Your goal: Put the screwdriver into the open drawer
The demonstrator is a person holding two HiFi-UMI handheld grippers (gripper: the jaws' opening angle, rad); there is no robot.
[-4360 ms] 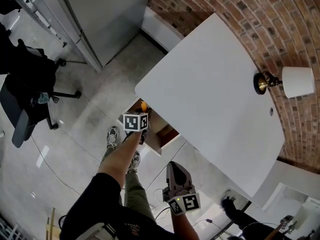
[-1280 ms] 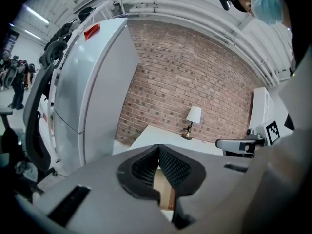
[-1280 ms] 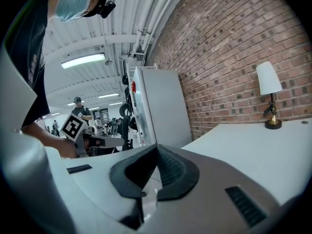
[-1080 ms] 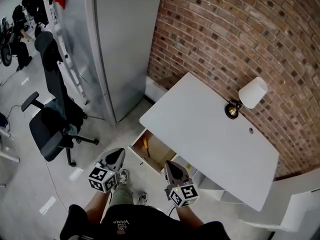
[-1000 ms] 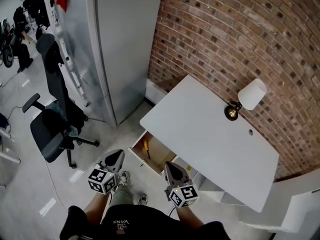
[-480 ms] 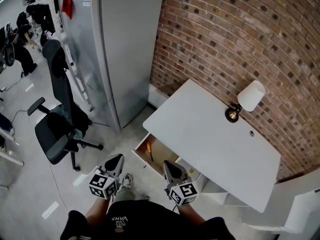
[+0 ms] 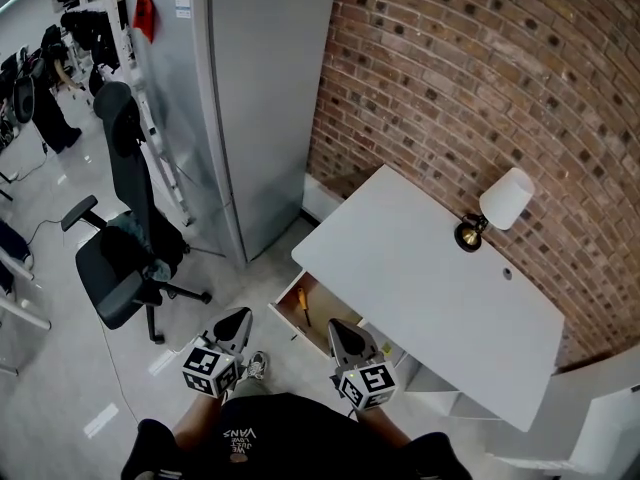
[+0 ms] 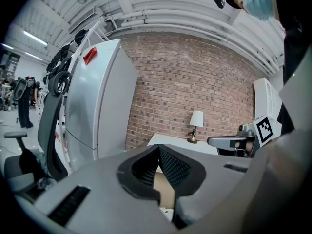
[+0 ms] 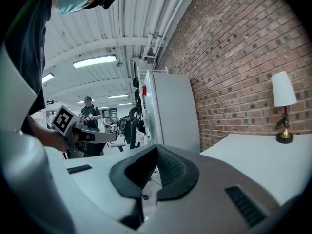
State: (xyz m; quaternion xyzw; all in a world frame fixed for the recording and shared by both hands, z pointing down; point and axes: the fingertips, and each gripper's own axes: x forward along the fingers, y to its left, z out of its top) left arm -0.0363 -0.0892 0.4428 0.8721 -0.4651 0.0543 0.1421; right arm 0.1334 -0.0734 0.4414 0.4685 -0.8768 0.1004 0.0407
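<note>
The screwdriver (image 7: pixel 303 306), with an orange handle, lies inside the open wooden drawer (image 7: pixel 288 320) under the left end of the white desk (image 7: pixel 430 288). My left gripper (image 7: pixel 236 320) is held close to my body, short of the drawer, jaws closed on nothing. My right gripper (image 7: pixel 339 331) is beside it, just in front of the drawer's near side, also shut and empty. In the left gripper view the shut jaws meet at the left gripper (image 8: pixel 158 148), with the right gripper (image 8: pixel 228 141) off to the side. In the right gripper view the right gripper (image 9: pixel 156 148) is shut.
A brass lamp with a white shade (image 7: pixel 492 210) stands on the desk by the brick wall (image 7: pixel 480 78). A tall grey cabinet (image 7: pixel 250 88) stands left of the desk. A black office chair (image 7: pixel 122 258) is on the floor at left. People stand far off (image 9: pixel 88 112).
4.4 s ago my left gripper reached down at the drawer; it is now drawn back near my body. Over the last second both grippers stay put and the view drifts slightly.
</note>
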